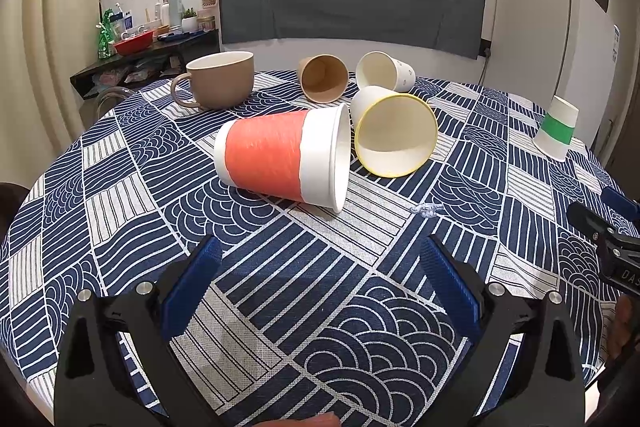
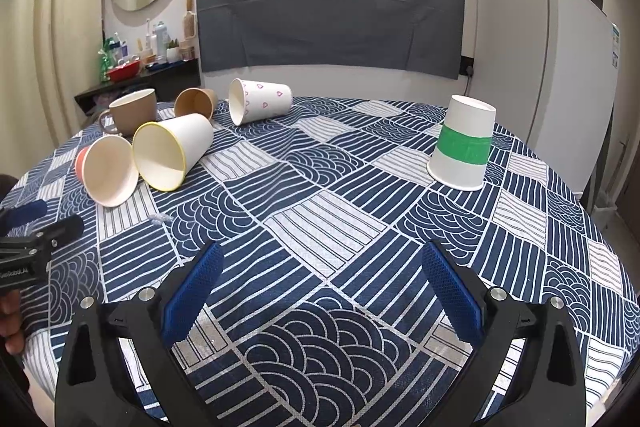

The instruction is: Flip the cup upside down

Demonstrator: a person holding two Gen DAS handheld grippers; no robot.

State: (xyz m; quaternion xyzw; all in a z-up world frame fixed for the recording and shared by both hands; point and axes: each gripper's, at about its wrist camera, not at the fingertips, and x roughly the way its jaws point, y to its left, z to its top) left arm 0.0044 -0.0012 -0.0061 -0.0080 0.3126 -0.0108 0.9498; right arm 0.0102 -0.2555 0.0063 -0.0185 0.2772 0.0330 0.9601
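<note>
Round table (image 2: pixel 360 211) under a blue-and-white patterned cloth; grey sheet on the wall behind, fridge to the right, cluttered shelf to the left.

Cups: green-banded cup (image 2: pixel 462 145) sits mouth-down at the right side, well apart from the others. That one looks done. Four paper cups lie on their sides in a cluster at left: orange-sleeved cup (image 1: pixel 280 159), yellow-rimmed cup (image 1: pixel 394 133) just beside its mouth, possibly touching; brown cup (image 1: pixel 323 78) and heart-print cup (image 2: pixel 260 101) further back. Tan mug (image 1: pixel 220 79) stands upright, handle toward the left.

Left tool (image 1: pixel 320 281): fingers wide apart, nothing held, low over the cloth, pointing at the orange-sleeved cup, near but not touching. Right tool (image 2: pixel 320 285): fingers apart, nothing held, facing open cloth between the cluster and the green-banded cup.

Judgement: early in the job. One cup inverted, four on their sides plus the mug not yet turned. Orange-sleeved cup looks the likely next pick.
</note>
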